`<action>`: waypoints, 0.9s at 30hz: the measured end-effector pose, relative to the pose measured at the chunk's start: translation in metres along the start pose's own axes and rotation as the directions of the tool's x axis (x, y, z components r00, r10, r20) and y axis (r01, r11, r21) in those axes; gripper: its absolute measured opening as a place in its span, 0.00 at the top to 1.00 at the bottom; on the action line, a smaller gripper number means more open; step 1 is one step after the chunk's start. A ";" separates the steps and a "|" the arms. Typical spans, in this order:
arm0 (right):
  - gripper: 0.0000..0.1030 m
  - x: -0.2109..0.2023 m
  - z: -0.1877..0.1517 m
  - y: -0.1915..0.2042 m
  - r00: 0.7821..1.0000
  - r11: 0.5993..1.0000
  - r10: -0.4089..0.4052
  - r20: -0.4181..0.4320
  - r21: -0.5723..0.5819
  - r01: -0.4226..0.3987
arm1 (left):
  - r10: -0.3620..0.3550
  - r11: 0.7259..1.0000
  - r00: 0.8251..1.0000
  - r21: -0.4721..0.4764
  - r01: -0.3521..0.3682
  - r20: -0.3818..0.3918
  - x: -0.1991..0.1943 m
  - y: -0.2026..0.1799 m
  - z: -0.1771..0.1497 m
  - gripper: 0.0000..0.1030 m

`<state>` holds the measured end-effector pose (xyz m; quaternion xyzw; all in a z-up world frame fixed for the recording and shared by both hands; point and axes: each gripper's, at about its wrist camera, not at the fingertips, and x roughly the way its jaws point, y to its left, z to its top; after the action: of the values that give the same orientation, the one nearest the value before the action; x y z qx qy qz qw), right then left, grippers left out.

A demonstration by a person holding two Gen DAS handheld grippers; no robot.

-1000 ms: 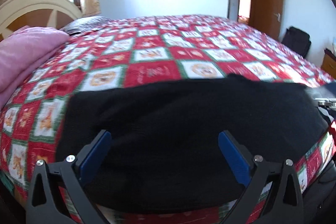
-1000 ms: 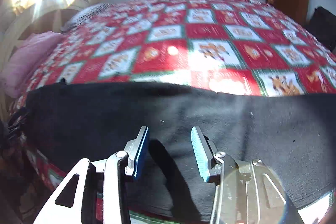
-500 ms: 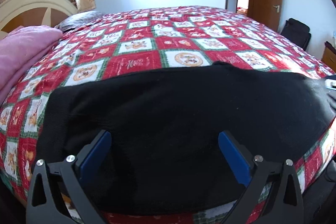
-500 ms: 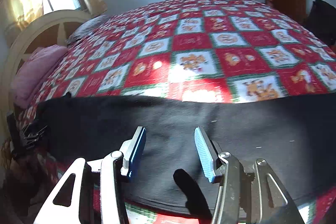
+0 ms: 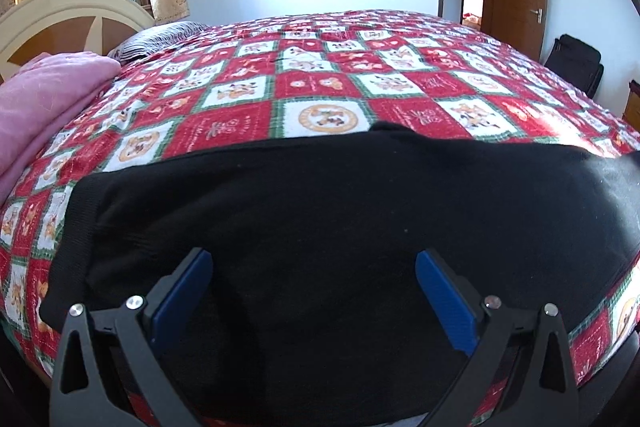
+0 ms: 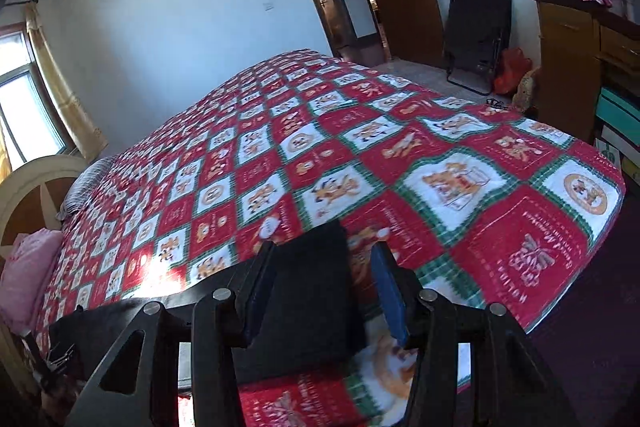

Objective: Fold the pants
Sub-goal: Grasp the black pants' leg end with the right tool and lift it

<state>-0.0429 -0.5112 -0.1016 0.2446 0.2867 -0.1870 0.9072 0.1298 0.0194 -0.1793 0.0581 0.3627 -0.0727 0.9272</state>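
Note:
Black pants lie flat in a long strip across the near edge of the bed, with a ribbed band at their left end. My left gripper hovers wide open over that left part, its blue pads clear of the cloth. In the right wrist view the pants' right end is a squared black edge on the quilt. My right gripper hangs tilted above that end. Its jaws stand apart, with the cloth seen below the gap and nothing gripped.
A red, white and green checked quilt covers the bed. A pink blanket, a striped pillow and a cream headboard are at the left. A wooden cabinet and a black folding chair stand beyond the bed's right corner.
My right gripper swept right and upward along the pants to their right end and rolled, so its view is now tilted. My left gripper shifted slightly toward the left end.

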 end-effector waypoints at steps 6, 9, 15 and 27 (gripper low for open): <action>0.53 0.045 0.014 -0.005 0.981 0.987 0.161 -0.108 0.032 -0.158 | 0.024 1.000 1.000 0.012 -0.024 -0.006 -0.002 -0.001 0.001 0.00; 0.82 0.063 0.009 0.011 0.981 0.993 0.095 -0.168 -0.050 -0.104 | 0.032 0.999 0.999 0.004 -0.032 -0.012 -0.002 0.002 0.001 0.00; 1.00 0.060 0.018 0.003 0.995 0.998 0.039 -0.088 -0.054 -0.044 | 0.034 0.999 0.999 0.012 -0.034 -0.011 -0.001 -0.003 0.002 0.00; 0.36 0.050 0.017 -0.016 0.984 0.990 0.132 -0.123 -0.034 -0.137 | 0.009 1.000 1.000 0.009 -0.009 -0.010 -0.002 -0.010 0.001 0.00</action>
<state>-0.0048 -0.5436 -0.1256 0.2550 0.3277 -0.1041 0.9037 0.1276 0.0098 -0.1775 0.0644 0.3669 -0.0698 0.9254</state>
